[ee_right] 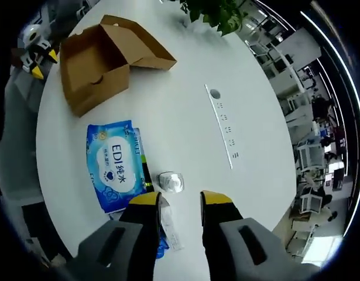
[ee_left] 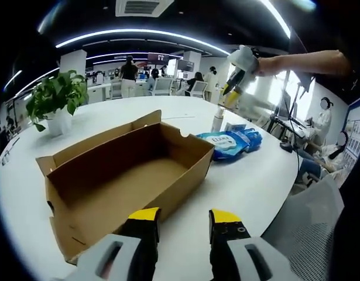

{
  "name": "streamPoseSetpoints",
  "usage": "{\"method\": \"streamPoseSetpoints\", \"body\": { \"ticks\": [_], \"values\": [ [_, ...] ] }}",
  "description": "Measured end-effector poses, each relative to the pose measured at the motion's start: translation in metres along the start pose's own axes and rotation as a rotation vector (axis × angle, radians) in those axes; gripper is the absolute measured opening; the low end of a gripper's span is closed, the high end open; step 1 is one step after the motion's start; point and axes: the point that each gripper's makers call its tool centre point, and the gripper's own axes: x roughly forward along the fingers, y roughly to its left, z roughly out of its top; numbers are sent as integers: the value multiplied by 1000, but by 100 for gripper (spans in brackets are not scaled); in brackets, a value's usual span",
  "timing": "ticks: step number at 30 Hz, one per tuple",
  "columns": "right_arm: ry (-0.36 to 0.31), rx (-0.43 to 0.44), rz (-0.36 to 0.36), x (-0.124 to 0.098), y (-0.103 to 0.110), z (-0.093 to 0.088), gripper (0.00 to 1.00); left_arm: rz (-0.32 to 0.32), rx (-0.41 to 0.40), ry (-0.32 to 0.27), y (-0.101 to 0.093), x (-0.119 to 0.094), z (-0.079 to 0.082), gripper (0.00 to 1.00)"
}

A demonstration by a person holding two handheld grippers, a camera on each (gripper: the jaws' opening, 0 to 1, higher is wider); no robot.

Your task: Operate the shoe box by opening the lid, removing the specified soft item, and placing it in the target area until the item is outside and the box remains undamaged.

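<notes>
Left gripper view looks across a round white bench (ee_left: 250,181). The brown shoe box (ee_left: 124,170) sits open just ahead of the left gripper (ee_left: 182,219). Its lid (ee_left: 100,140) is folded back on the far side, toward 11 o'clock. The part of the box inside that can be seen looks bare. The left gripper's two yellow-tipped jaws are apart and hold nothing. They hover near the box's front corner.

At 2 o'clock from the box lies the blue pack of wipes (ee_left: 229,143), flat on the bench and just beside the box's far end. A small white bottle (ee_left: 218,120) stands behind it. High up at 1 o'clock the right gripper (ee_left: 235,76) shows, held by a person's arm (ee_left: 302,61). A potted plant (ee_left: 54,102) stands at 10 o'clock.

Right gripper view looks down from above. The pack of wipes (ee_right: 118,167) lies at 10 o'clock from the right gripper (ee_right: 180,202), and the bottle (ee_right: 171,181) is just ahead of the jaws. The jaws are apart and empty. The open box (ee_right: 95,67) is well apart, toward 11 o'clock, and the left gripper (ee_right: 42,58) sits beside it.

The soft pack seems to be out of the box, so the task looks almost done. Whether the pack is in the right spot cannot be told. The next move probably only calls for pulling both grippers away gently, without bumping the box.
</notes>
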Motion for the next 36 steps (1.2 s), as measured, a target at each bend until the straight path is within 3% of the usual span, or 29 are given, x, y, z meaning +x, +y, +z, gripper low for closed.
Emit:
{"method": "streamPoseSetpoints", "body": {
  "ticks": [5,9,14,23,25,29,36],
  "values": [
    [-56,90,1,-13,25,-1,23,-12,5,-4,-3,0,0,33],
    [-67,141,7,-17,51,-11,23,-25,16,-5,-7,-1,0,33],
    [-107,266,32,-18,89,-22,23,-35,22,-7,-10,-1,0,33],
    [-259,540,100,-16,150,-15,23,-25,-22,-24,-3,-5,4,32],
    [-275,552,110,-16,162,-15,23,-17,-36,-30,0,-6,5,32],
    [-303,617,127,-15,180,-16,23,7,-66,-46,7,-9,9,32],
    [-375,743,141,-13,193,-15,23,60,-141,-86,26,-22,15,32]
  ]
}}
